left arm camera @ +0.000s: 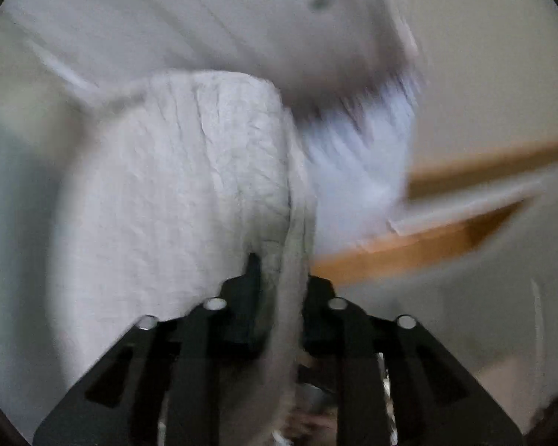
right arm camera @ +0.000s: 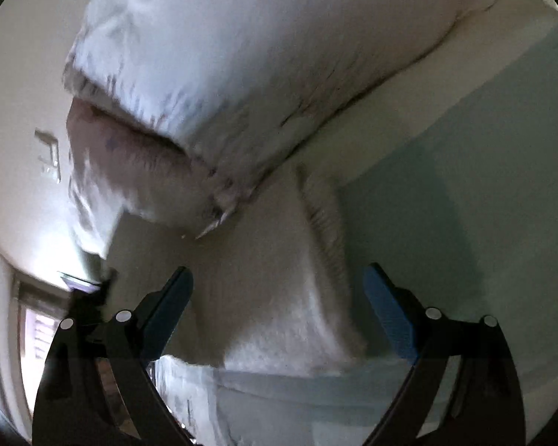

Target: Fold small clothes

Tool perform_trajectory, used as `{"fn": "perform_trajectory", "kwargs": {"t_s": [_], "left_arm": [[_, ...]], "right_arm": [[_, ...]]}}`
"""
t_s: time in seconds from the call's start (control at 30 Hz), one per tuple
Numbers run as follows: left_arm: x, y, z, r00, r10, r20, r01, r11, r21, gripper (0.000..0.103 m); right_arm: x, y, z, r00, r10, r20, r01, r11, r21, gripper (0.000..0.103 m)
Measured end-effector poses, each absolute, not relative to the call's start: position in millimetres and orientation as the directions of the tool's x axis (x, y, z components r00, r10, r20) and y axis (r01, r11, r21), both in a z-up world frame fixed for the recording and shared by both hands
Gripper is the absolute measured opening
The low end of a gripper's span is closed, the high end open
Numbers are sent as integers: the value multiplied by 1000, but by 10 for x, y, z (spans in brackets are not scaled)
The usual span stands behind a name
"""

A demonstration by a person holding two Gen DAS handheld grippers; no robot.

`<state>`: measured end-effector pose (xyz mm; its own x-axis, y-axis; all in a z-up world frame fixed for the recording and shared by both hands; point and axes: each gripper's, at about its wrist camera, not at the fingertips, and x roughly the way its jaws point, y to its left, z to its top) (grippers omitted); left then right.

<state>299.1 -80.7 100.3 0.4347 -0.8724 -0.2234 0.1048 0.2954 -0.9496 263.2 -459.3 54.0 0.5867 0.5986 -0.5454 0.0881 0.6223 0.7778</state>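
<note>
A small white ribbed garment (left arm camera: 189,186) hangs close in front of the left wrist camera. My left gripper (left arm camera: 279,271) is shut on a fold of its edge, which runs down between the black fingers. In the right wrist view the same white garment (right arm camera: 241,74) fills the upper frame, blurred, with a hem and a darker opening at left. My right gripper (right arm camera: 279,297) is open, blue pads (right arm camera: 387,312) wide apart, and a part of the cloth (right arm camera: 279,304) lies between them without being pinched.
A pale green surface (right arm camera: 465,186) lies to the right in the right wrist view. Wooden strips (left arm camera: 427,238) show at right in the left wrist view. A window and wall (right arm camera: 37,319) show at lower left. Both views are motion-blurred.
</note>
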Motion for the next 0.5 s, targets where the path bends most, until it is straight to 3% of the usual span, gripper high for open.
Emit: {"fn": "perform_trajectory", "kwargs": {"t_s": [0.03,0.13,0.2,0.23,0.27,0.37,0.5], "left_arm": [[3064,-1117,986,370,-901,-225,134,292,-947,45],[3065,-1650,942,274,-923,-269,184,325,-928,47],[2993,-1523,947,333,-901,-277,199,354,-914,63],[2952,-1358,959,408,-850,-334,190,436,-880,76],[2933,-1245,956,453,-810,-373,178,492,-852,81],[2953,-971,830,497,-692,-523,75,635,-769,81],[2836,-711,595,493,-614,-616,-12,703,-711,84]], "right_arm": [[2658,-4636,541,592,593,-545,94,621,778,95],[2737,-4751,543,599,588,-544,110,612,783,95],[2768,-4719,549,579,597,-555,91,630,772,92],[2782,-4680,545,565,606,-560,74,638,766,86],[2819,-4606,530,542,623,-564,53,644,763,84],[2940,-4360,503,495,652,-574,9,657,754,79],[3145,-3896,492,432,646,-629,-64,717,694,71]]}}
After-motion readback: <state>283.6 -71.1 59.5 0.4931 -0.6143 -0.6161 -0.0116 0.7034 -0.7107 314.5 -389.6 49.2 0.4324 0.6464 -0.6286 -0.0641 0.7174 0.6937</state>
